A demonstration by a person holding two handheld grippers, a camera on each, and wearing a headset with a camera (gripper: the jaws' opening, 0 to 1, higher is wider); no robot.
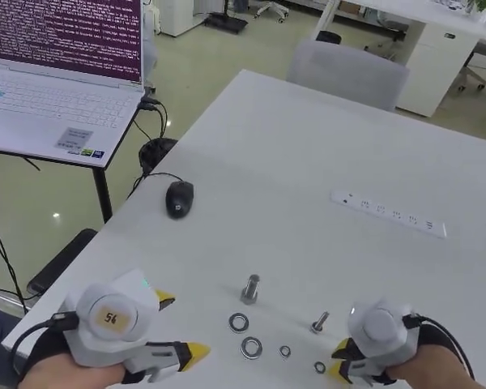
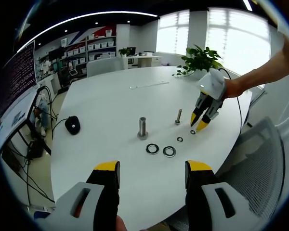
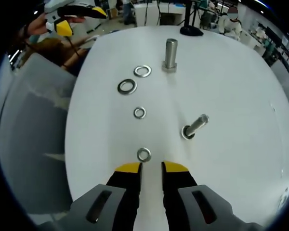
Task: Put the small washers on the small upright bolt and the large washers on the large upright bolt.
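On the white table point(image 1: 308, 162) a large upright bolt point(image 1: 250, 288) and a small upright bolt point(image 1: 320, 322) stand bare. Two large washers point(image 1: 239, 322) point(image 1: 251, 348) and two small washers point(image 1: 285, 352) point(image 1: 320, 367) lie flat in front of them. My right gripper point(image 3: 151, 168) hovers just behind the nearest small washer point(image 3: 144, 154), its jaws a narrow gap apart and holding nothing. The small bolt point(image 3: 195, 126) is to its right, the large bolt point(image 3: 170, 54) farther on. My left gripper point(image 2: 153, 168) is wide open and empty, well short of the large washers point(image 2: 152, 148) point(image 2: 169, 151).
A black mouse point(image 1: 179, 198) lies at the table's left, a white power strip point(image 1: 389, 213) toward the back right. A laptop point(image 1: 57, 89) sits on a side stand to the left. A grey chair point(image 1: 348, 73) stands at the far edge. The table's near edge is close under both grippers.
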